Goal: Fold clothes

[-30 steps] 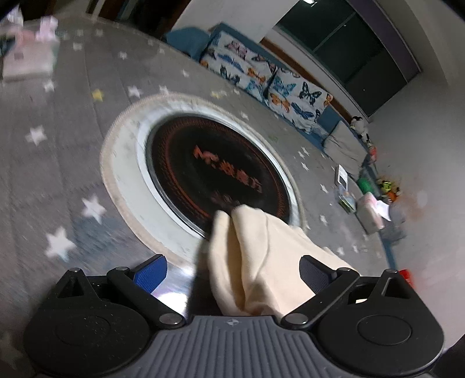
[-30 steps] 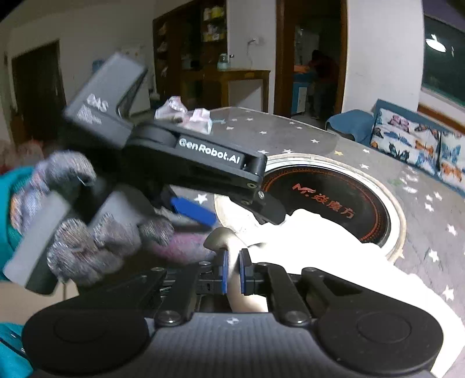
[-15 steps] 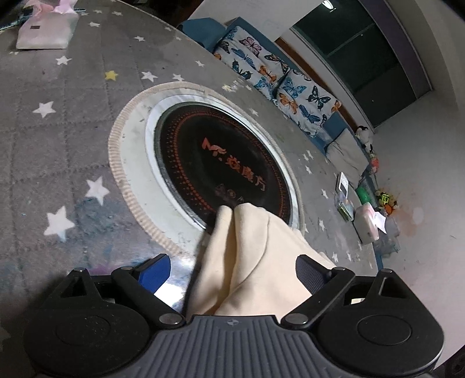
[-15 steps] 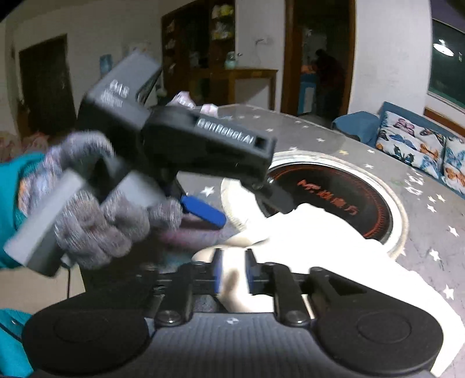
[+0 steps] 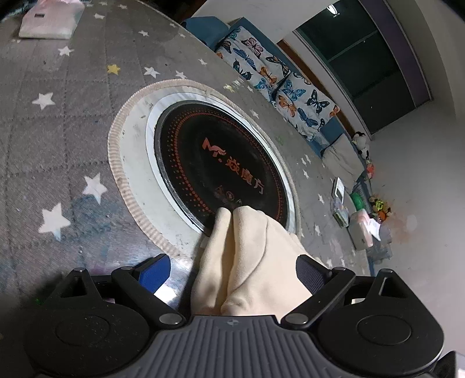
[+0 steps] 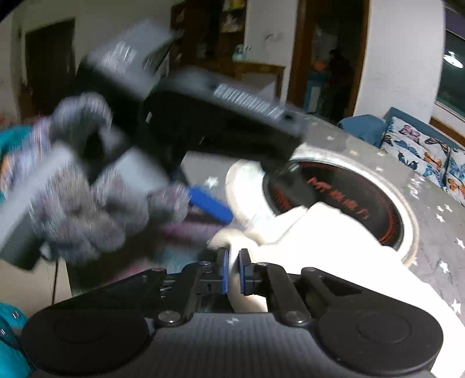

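Note:
A cream garment [image 5: 250, 256] lies bunched on the star-patterned table, its folded end reaching onto the black round hotplate [image 5: 221, 162]. My left gripper [image 5: 231, 272] stands wide open around the cloth, with neither pad pressing it. In the right wrist view my right gripper [image 6: 233, 270] is closing tight, its blue pads [image 6: 223, 270] pinching a fold of the cream garment [image 6: 319, 232]. A gloved hand [image 6: 87, 209] holds the blurred left gripper just above and left of it, one blue finger [image 6: 210, 203] showing.
The grey quilted table cover [image 5: 58, 145] spreads to the left, with a pink-white package [image 5: 46, 20] at its far corner. Butterfly cushions [image 5: 276, 78] line a sofa beyond the table. Small items litter the floor [image 5: 360, 229] at the right. A teal sleeve [image 6: 11, 145] shows at the left.
The right gripper's pads spread briefly and have closed again on the cloth fold. The left gripper rolled and now looks blurred; it stays open around the cloth.

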The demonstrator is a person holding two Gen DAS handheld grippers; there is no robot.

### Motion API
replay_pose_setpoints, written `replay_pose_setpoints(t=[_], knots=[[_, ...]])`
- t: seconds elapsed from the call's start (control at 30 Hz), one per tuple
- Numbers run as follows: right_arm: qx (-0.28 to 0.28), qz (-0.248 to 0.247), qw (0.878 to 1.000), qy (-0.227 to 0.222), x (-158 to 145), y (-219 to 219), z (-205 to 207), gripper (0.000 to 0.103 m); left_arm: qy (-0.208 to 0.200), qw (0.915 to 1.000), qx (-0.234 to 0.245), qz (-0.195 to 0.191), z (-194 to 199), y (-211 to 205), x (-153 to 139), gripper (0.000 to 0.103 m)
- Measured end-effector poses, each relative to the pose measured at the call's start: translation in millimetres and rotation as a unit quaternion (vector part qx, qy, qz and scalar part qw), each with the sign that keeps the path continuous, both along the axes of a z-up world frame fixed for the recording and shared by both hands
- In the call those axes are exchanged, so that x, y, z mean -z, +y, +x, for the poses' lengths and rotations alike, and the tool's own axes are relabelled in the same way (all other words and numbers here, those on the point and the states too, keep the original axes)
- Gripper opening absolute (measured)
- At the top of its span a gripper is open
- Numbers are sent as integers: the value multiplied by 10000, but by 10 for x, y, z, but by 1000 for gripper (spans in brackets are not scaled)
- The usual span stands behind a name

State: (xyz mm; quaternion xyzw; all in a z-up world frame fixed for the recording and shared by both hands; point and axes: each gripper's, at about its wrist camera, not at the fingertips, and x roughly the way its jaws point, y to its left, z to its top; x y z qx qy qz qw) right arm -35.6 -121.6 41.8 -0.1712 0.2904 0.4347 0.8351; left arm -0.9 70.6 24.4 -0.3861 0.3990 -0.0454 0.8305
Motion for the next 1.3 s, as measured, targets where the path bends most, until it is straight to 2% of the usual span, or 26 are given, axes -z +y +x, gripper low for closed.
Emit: replay_pose_setpoints(t=[0.2, 0.3, 0.37, 0.43, 0.47, 0.5, 0.57, 0.67, 0.8, 0.93, 1.07, 1.17, 1.23, 1.3], knots=[[258, 613, 9977, 135, -245, -261, 68, 6, 20, 9992, 116, -387, 63, -107, 30, 94], [309, 806, 9961, 166, -307, -364, 67, 6, 50, 9983, 192, -543, 132, -181, 72, 87], [293, 877, 9956, 158, -332, -417, 35, 5, 75, 9976, 200, -655, 178, -204, 110, 75], [227, 886, 9956, 179, -327, -441, -4, 5, 102, 9967, 176, -785, 215, -197, 149, 69], [193, 883, 9957, 189, -323, -449, -24, 5, 129, 9966, 176, -800, 228, -195, 166, 59], [158, 880, 9958, 199, -320, -458, -44, 5, 156, 9964, 176, -815, 241, -194, 183, 54], [165, 864, 9959, 232, -292, -468, -70, 6, 205, 9966, 200, -770, 256, -205, 213, 32], [271, 905, 9951, 290, -263, -531, -67, 8, 153, 9977, 245, -612, 238, -231, 225, 23], [716, 921, 9926, 324, -260, -809, -13, 11, 72, 9985, 303, -443, 219, -255, 209, 21], [1545, 815, 9840, 343, -189, -1223, 152, 16, 3, 9991, 361, -211, 208, -302, 179, 21], [2455, 758, 9654, 451, -61, -1682, 345, 27, -78, 9991, 408, 15, 189, -351, 141, 21], [2941, 851, 9500, 615, 47, -1955, 435, 31, -110, 9989, 438, 138, 193, -382, 125, 21], [3148, 1043, 9397, 836, 126, -2113, 509, 37, -133, 9986, 467, 230, 196, -404, 108, 21], [3229, 1154, 9343, 978, 213, -2217, 576, 38, -155, 9981, 500, 329, 199, -427, 91, 21]])
